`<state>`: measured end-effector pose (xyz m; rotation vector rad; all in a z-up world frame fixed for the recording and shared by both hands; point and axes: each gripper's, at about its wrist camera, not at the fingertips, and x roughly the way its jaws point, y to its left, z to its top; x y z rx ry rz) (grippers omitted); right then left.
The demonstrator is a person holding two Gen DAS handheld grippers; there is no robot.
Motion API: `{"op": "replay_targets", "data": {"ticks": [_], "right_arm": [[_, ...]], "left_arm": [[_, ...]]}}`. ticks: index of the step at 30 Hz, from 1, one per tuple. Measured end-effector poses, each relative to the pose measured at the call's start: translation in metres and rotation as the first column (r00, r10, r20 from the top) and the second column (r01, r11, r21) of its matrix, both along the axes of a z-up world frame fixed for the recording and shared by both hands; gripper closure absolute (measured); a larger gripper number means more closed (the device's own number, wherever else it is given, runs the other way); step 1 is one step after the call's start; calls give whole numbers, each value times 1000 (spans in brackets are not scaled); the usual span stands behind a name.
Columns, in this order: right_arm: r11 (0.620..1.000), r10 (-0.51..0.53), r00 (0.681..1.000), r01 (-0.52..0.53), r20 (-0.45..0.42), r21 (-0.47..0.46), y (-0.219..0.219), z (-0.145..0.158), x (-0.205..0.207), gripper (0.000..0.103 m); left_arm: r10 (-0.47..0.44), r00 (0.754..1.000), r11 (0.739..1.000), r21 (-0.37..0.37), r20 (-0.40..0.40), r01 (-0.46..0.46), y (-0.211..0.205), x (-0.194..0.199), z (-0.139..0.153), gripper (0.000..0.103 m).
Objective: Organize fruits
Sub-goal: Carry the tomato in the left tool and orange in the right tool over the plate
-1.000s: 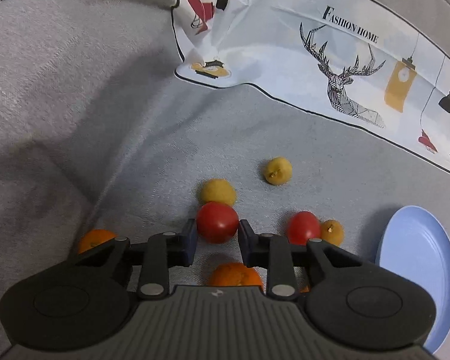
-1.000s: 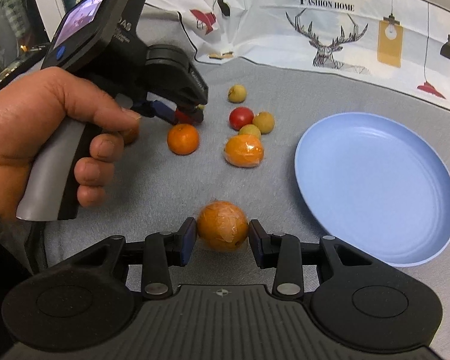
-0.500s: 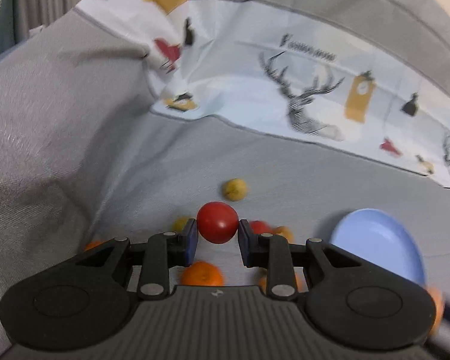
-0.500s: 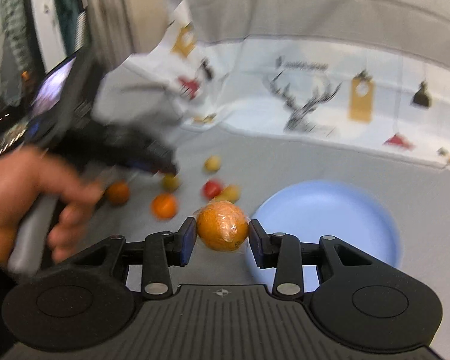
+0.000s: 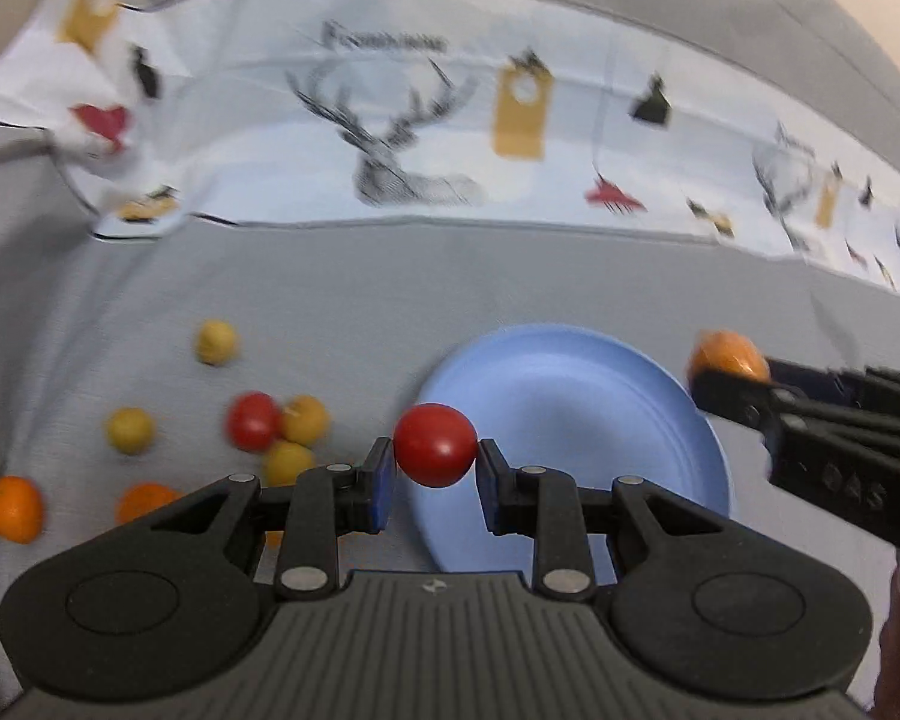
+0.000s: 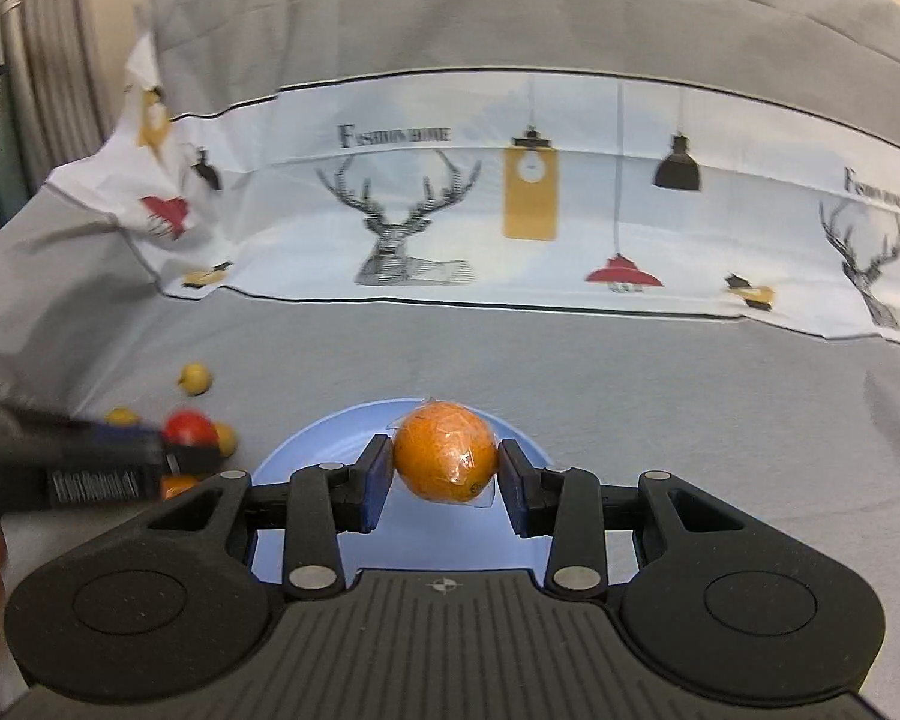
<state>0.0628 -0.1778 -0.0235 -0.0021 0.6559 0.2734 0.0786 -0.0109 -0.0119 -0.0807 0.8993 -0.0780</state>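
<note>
My left gripper [image 5: 435, 474] is shut on a red tomato [image 5: 435, 444] and holds it in the air at the left edge of the blue plate [image 5: 576, 414]. My right gripper [image 6: 444, 480] is shut on a plastic-wrapped orange [image 6: 445, 457] and holds it above the blue plate [image 6: 306, 456]. The right gripper with the orange [image 5: 729, 354] also shows in the left wrist view at the plate's right side. The left gripper with the tomato [image 6: 189, 429] shows blurred at the left of the right wrist view.
Loose fruits lie on the grey cloth left of the plate: a red tomato [image 5: 252, 420], several small yellow fruits [image 5: 129, 429] and two oranges [image 5: 15, 507]. A white printed cloth [image 6: 510, 228] stands along the back.
Both grippers have lifted their fruits off the cloth and moved over to the blue plate. The left one swung right with the tomato; the right one carries the orange over the plate.
</note>
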Motion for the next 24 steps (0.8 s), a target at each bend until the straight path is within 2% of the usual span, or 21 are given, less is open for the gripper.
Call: {"op": "replay_targets", "data": {"ticks": [4,8,24], "right_arm": [[999,-38,996,37,-85,-8,-6,-14,9,63],[999,-43,992,45,-121,19,-10,-18,10,63],[999,-34,984,35,-174,0,-1,-27,15,63]], "left_arm": [[-63,997,998,16,-32,64,-17,5,-10,71],[-99,993,995,20,-65,100,-26,8,-17,71],[-114,987,991,57,-117,121,-29,6,-27,71]]}}
